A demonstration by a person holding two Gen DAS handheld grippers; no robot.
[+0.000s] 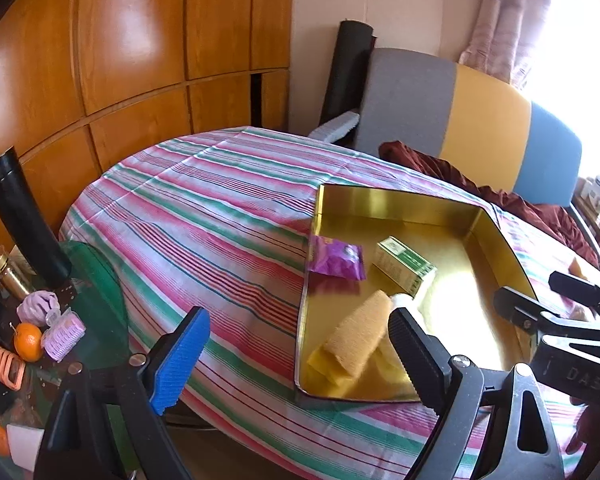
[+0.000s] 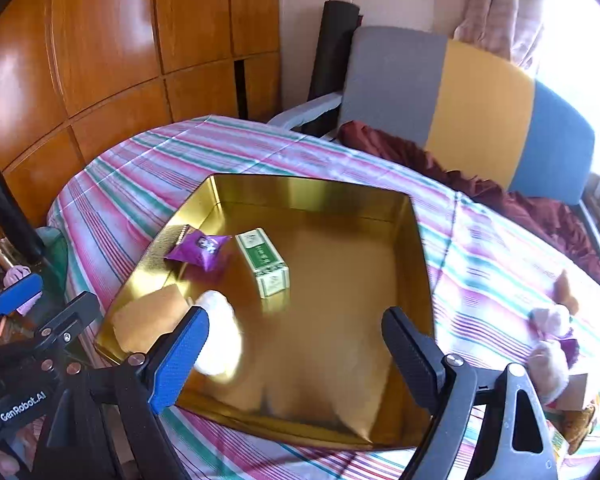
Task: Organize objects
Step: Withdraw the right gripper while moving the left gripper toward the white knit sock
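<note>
Right now my left claw (image 1: pixel 296 344) hangs spread wide with nothing between its blue and black pads, above the near left edge of the gold tin tray (image 1: pixel 496 240). My right claw (image 2: pixel 296 344) is spread just as wide and also carries nothing, poised over the tray's near half. The tray sits on the worktop's striped cloth (image 1: pixel 204 216). Inside it lie a purple snack packet (image 2: pixel 202 249) by the left wall, a green and white small box (image 2: pixel 265 266) just beside that packet, an orange crepe roll (image 1: pixel 358 336) at the near left corner, and a white fluffy thing (image 2: pixel 220 334) touching the roll's end; I cannot tell what that white thing is. To the right of the tray, on the cloth, rests a cluster of soft pale toys (image 2: pixel 550 344) with a small tan block (image 2: pixel 578 392). Off the worktop's left side, a glass side table (image 1: pixel 96 276) bears a tangerine (image 1: pixel 28 341) and pink hair rollers (image 1: pixel 63 338). Behind the worktop stands a grey, yellow and blue chair back (image 1: pixel 488 120) with maroon fabric (image 1: pixel 452 170) draped in front.
</note>
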